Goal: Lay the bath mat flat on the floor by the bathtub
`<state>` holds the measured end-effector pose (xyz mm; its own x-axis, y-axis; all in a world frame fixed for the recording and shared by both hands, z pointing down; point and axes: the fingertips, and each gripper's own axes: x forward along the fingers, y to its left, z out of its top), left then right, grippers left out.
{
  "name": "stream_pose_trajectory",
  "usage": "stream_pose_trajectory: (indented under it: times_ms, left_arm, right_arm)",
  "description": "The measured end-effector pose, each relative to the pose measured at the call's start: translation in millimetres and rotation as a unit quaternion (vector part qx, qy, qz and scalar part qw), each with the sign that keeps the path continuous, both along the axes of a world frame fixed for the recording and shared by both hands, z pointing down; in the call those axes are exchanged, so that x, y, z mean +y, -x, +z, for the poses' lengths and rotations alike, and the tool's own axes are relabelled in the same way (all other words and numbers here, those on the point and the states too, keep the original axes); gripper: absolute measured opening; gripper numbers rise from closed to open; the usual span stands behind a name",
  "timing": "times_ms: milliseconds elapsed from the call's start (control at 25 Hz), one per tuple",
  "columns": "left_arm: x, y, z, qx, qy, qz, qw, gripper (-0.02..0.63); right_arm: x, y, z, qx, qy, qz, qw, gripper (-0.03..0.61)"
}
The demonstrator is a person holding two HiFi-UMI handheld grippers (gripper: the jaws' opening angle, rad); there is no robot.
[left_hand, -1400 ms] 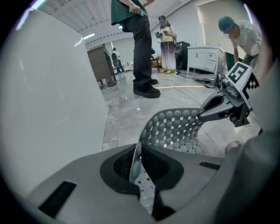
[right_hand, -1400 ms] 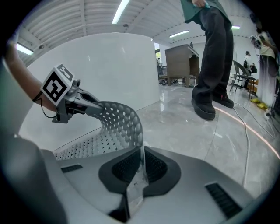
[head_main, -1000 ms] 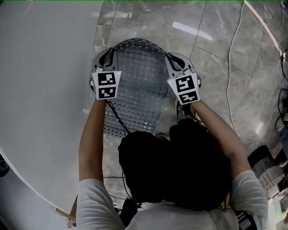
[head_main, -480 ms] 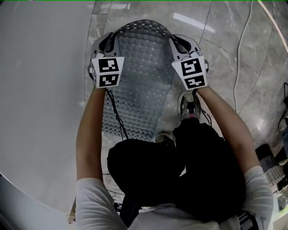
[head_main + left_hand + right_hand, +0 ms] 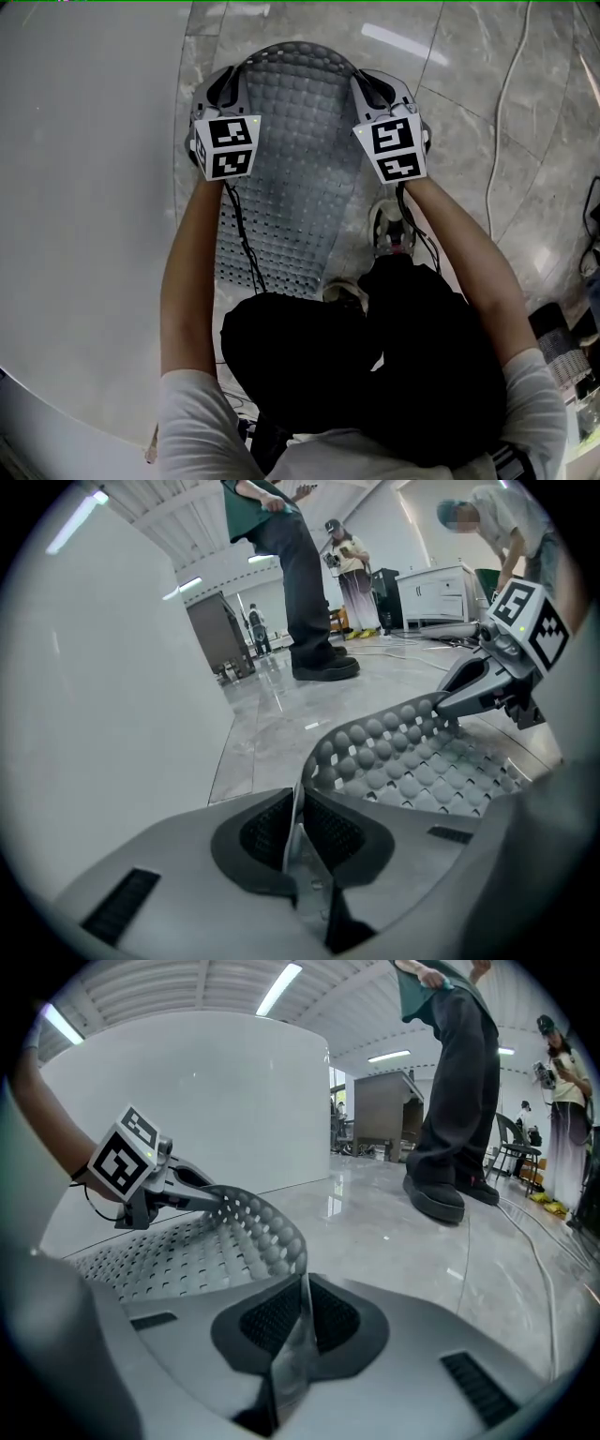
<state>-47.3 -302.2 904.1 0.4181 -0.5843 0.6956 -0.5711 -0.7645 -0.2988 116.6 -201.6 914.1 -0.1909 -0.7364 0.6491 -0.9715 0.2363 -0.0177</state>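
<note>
A grey rubber bath mat (image 5: 291, 159) with rows of holes stretches over the marble floor beside the white bathtub (image 5: 84, 187). Its far end curls up between my two grippers. My left gripper (image 5: 221, 91) is shut on the far left edge, and my right gripper (image 5: 371, 91) is shut on the far right edge. In the left gripper view the pads of the left gripper (image 5: 298, 825) pinch the thin mat (image 5: 412, 752) edge, with the right gripper (image 5: 497, 679) across it. In the right gripper view the right gripper (image 5: 302, 1316) clamps the mat (image 5: 206, 1251), and the left gripper (image 5: 155, 1185) holds the other corner.
The person's shoe (image 5: 389, 230) stands at the mat's right side. A white cable (image 5: 497, 112) runs over the floor at right. A standing person's legs (image 5: 314, 583) and dark shoes (image 5: 441, 1194) are on the floor beyond the mat. The tub wall (image 5: 112, 667) rises close at left.
Both grippers have carried the mat's far end forward, away from the person, so more of the mat lies stretched out. Over the last half second they barely moved.
</note>
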Motion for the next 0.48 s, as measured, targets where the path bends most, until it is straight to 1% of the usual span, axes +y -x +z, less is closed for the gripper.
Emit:
stream_pose_trajectory:
  times_ms: [160, 320, 480]
  left_arm:
    - [-8, -1, 4, -0.017, -0.002, -0.001, 0.9998, 0.029]
    - [-18, -4, 7, -0.023, 0.0, -0.008, 0.9997, 0.032]
    - [-25, -4, 11, -0.052, -0.008, -0.003, 0.9986, 0.056]
  right_arm:
    - [-6, -6, 8, 0.004, 0.007, 0.003, 1.0, 0.018]
    - [-10, -11, 9, 0.011, 0.009, -0.011, 1.0, 0.018]
    - [-13, -12, 13, 0.015, 0.015, -0.029, 0.999, 0.024]
